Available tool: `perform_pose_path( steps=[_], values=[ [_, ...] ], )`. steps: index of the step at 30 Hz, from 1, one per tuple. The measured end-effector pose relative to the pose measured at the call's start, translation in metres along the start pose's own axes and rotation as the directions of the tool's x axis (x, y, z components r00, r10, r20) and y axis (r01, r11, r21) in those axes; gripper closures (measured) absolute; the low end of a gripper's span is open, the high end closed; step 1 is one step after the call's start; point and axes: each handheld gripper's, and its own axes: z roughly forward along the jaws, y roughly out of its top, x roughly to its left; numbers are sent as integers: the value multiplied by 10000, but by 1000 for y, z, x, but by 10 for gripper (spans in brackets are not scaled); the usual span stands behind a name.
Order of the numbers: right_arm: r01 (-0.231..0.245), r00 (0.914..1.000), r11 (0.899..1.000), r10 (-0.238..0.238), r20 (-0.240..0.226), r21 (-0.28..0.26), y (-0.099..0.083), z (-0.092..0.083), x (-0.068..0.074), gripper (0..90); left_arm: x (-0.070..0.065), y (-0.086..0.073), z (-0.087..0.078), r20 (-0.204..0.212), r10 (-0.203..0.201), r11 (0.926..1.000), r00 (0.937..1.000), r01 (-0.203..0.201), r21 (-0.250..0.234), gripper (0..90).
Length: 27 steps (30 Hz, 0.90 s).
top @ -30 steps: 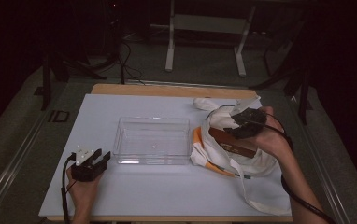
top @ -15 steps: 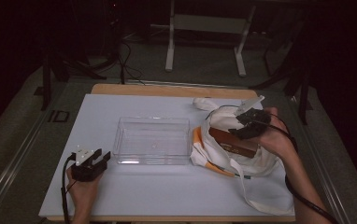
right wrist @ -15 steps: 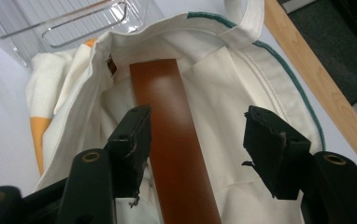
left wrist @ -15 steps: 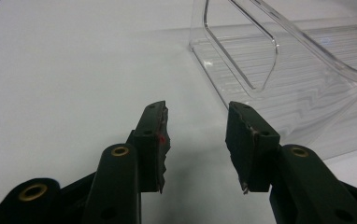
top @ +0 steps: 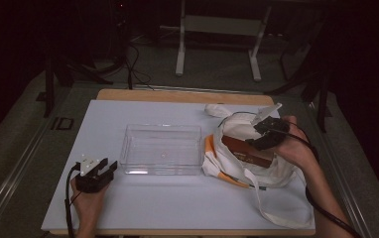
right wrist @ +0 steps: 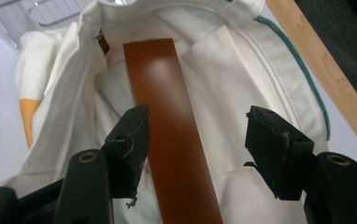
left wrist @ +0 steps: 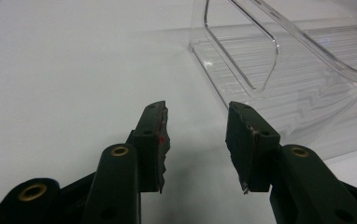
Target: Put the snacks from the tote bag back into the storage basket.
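My right gripper (right wrist: pixel 193 154), jaws just opened wide and holding nothing, straddles the brown box (right wrist: pixel 167 121) in the white bag (right wrist: pixel 242 93); centre before closing.

clear bin (top: pixel 160 148): empty see-through plastic tray, roughly mid-tabletop, a bit toward the left edge
tabletop (top: pixel 177 203): plain white sheet, wooden strip peeking out along the far edge
metal stand (top: pixel 217 29): past the far edge, on the dark floor
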Motion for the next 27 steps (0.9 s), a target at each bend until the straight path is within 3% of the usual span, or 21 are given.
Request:
perform_pose_path(
  steps=[14,27],
  values=[
    [-270,9994,9986,279,-186,462,-12,9,-6,388,0,0,0,-2,-7,10000,10000,7,22,587],
    [-474,9974,9908,538,-472,1267,-23,24,-11,372,0,0,0,9,-14,10000,10000,14,26,586]
  ],
)
